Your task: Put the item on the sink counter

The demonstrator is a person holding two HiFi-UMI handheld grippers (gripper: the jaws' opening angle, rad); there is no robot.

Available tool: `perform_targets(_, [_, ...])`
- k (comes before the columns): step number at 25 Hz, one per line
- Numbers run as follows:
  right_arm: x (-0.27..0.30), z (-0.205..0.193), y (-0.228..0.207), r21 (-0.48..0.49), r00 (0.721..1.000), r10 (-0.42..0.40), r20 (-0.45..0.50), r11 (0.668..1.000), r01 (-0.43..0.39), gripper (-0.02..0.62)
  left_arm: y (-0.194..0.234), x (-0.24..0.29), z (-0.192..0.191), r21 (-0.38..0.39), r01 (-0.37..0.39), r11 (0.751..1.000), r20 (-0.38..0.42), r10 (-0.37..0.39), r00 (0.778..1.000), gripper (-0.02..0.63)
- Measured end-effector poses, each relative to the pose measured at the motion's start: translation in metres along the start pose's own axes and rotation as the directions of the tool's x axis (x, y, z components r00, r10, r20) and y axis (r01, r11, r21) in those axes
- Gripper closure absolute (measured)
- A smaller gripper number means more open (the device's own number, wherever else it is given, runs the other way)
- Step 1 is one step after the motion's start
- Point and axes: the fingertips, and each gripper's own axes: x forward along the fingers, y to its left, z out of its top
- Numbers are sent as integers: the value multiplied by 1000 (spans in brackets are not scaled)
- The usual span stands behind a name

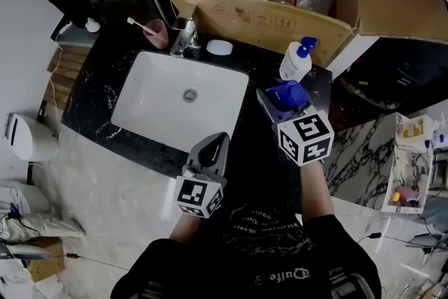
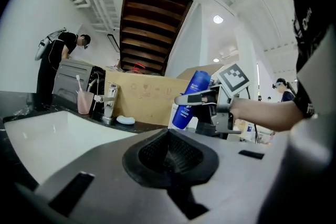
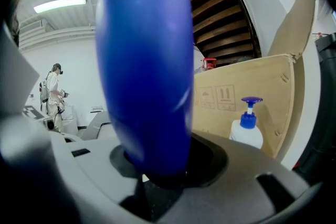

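Gripping a blue bottle point(image 3: 144, 60), the right gripper point(image 3: 157, 168) has its jaws about half apart, clamped on the bottle's lower end. The rounded body rises straight up out of them and fills much of the right gripper view. The bottle is smooth, glossy plastic with white print on its side. Seen from the left gripper view it leans a little and hangs clear above the black desk point(image 1: 98, 84), touching nothing but the jaws.

The left gripper point(image 2: 170, 157) is clenched and empty, its ribbed black pads pressed together in grey plastic shells.

Just ahead and right of the right jaws stands one white pump bottle point(image 3: 247, 131) with a blue pump head, making two bottles in all. Behind it rises the brown wall of one open cardboard box point(image 1: 280, 21). Ahead and left of the left jaws lies one white rectangular sink point(image 1: 168, 105), sunk into the white-veined stone desk. Beyond the sink are one chrome tap point(image 1: 183, 35), one pale oval soap point(image 1: 219, 47), and one pink cup point(image 1: 157, 31) holding one toothbrush point(image 1: 140, 24).
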Motion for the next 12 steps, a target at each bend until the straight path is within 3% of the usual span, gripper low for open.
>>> perform_targets(12, [62,17,-35,-19,999,-13,-31,1000,12,449,17,4,-7,11,-41,999,-40,41,998,598])
